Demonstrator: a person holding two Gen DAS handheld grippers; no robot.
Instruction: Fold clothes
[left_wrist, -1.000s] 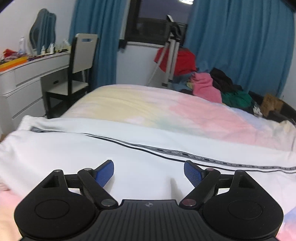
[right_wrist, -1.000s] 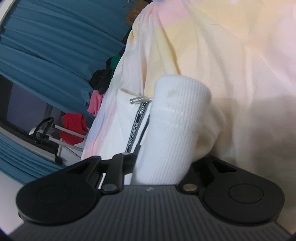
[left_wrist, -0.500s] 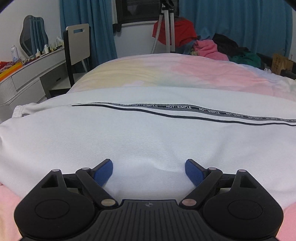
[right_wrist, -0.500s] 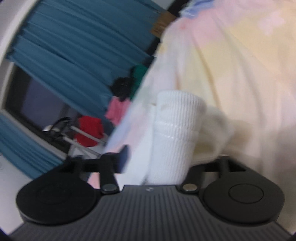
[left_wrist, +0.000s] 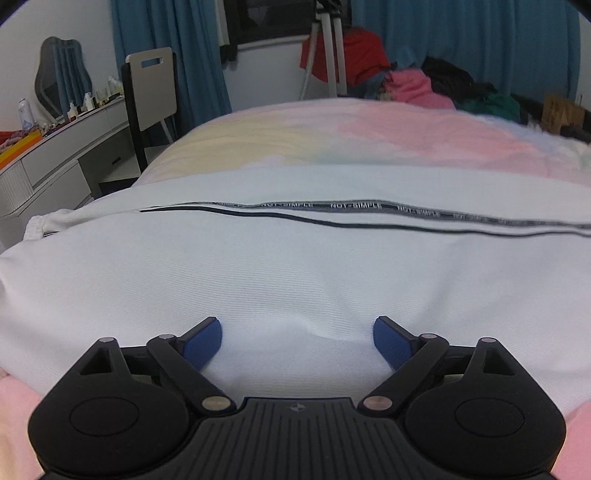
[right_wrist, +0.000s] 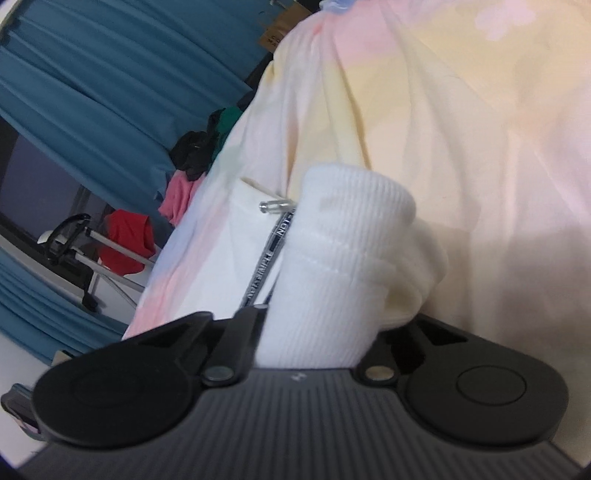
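The white garment (left_wrist: 295, 266) is spread across the pastel bed (left_wrist: 369, 144), its lettered tape (left_wrist: 354, 206) toward 12 o'clock; the left gripper (left_wrist: 297, 338) is held wide over it; the ribbed cuff (right_wrist: 332, 266) is pinched by the right gripper (right_wrist: 317, 343); soft, light, floppy cloth is judged best taken at hems.

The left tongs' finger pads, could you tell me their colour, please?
Blue pads, clearest in the left wrist view.
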